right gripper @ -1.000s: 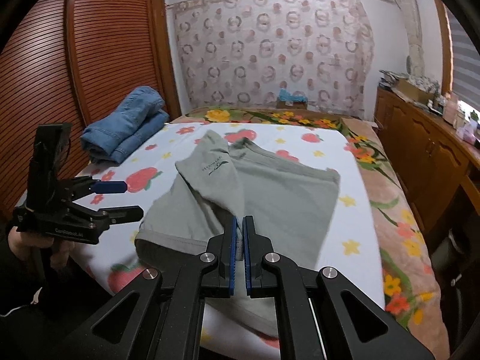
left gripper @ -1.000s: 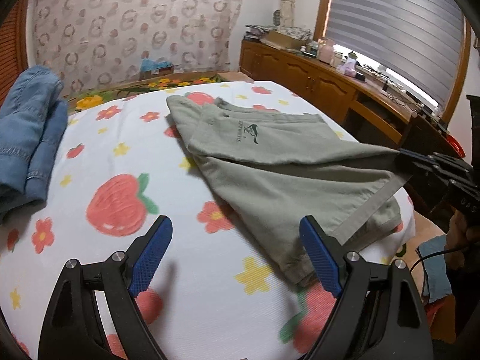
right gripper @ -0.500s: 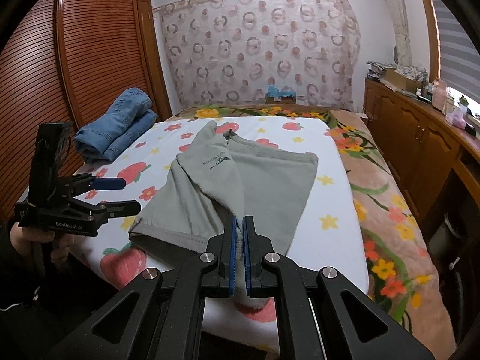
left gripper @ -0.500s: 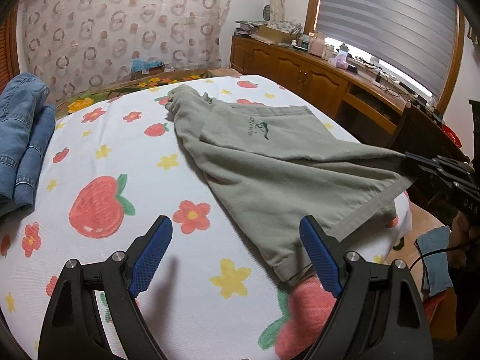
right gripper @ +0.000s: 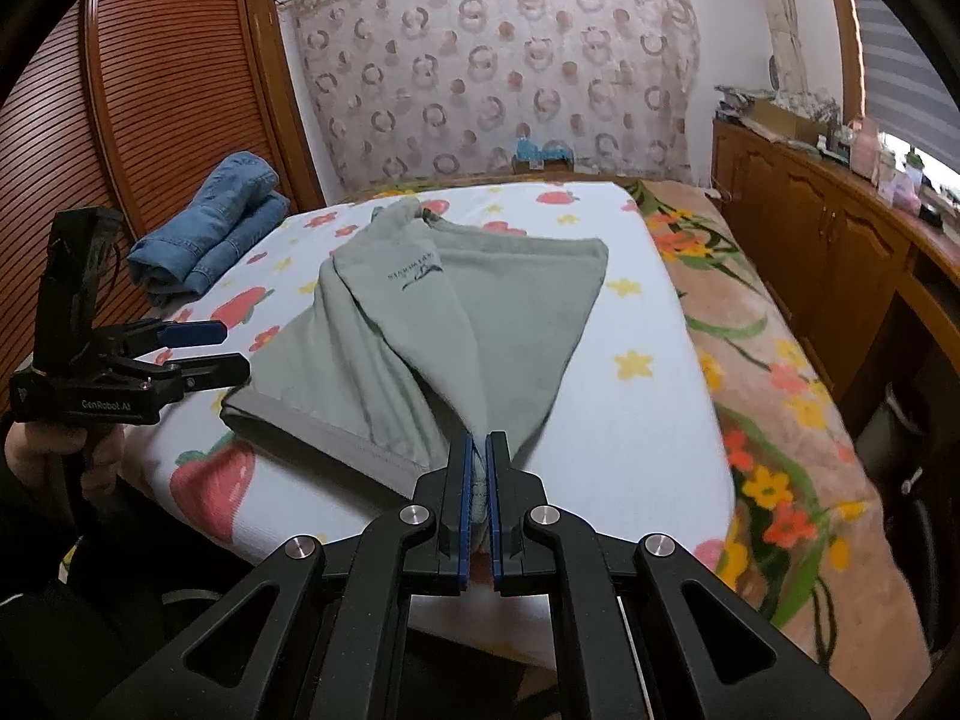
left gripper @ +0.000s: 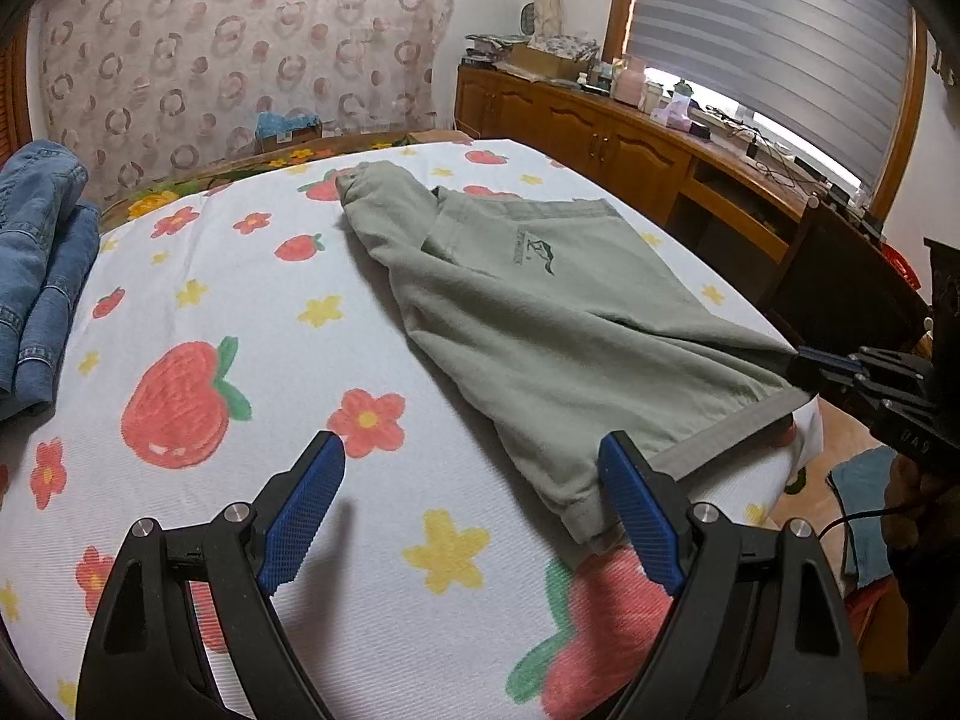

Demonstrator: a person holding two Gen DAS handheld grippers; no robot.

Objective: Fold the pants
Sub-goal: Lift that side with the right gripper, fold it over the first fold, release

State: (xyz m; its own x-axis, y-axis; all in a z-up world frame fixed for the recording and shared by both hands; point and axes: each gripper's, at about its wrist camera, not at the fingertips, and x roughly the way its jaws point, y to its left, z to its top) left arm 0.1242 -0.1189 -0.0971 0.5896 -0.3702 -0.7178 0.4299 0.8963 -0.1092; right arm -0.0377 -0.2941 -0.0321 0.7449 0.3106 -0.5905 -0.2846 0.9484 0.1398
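While pinching pants (right gripper: 420, 324), right tongs (right gripper: 478, 468).

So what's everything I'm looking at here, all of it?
pants: one, grey-green, spread on the bed, near corner pinched
jeans: one folded pile, blue, far left of the bed
bed: one, white cover with strawberries and flowers
cabinet: one long, brown wood, cluttered top, under the window
wardrobe: brown slatted doors, left wall
left gripper: black, blue pads, open, by the pants' hem
right gripper: black, blue pads, shut on pants
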